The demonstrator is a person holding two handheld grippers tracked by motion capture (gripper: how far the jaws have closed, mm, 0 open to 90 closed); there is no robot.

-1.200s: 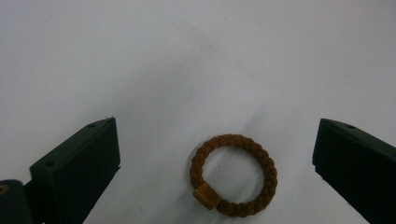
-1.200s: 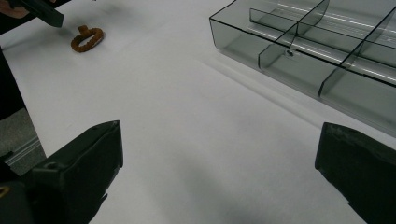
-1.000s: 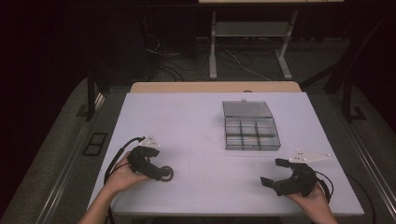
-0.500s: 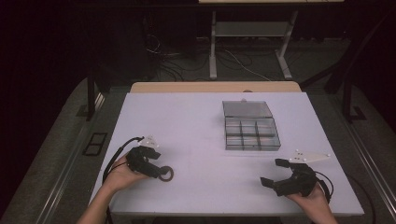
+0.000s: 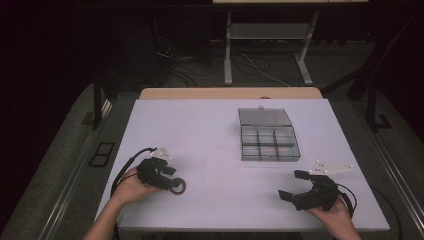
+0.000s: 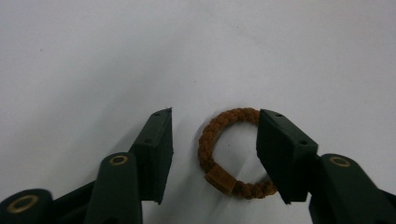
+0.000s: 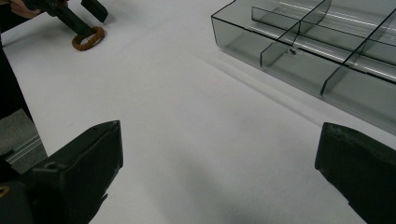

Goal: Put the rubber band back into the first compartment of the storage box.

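Spreading across most of the high view, the white table (image 5: 215,150) is seen as a smooth, matt sheet, left bare so that small things stand out on it. Right of centre in that view a clear plastic organizer box (image 5: 270,142) is set, its lid (image 5: 264,116) folded back flat and its thin walls dividing it into rectangular compartments, all empty as far as can be told; it is judged to be laid open to receive small items. At the lower right of that view the right gripper (image 5: 292,186) is held low over the table, its black jaws spread wide with nothing between them, apparently kept waiting. At the lower left the left gripper (image 5: 172,179) is brought down around the brown braided ring (image 6: 229,154), a small woven cord band with a tan wooden-looking clasp that lies flat on the table. Its jaws have just been closing; the ring is between them, one pad at its edge, the other still apart, so no pinch is made yet.
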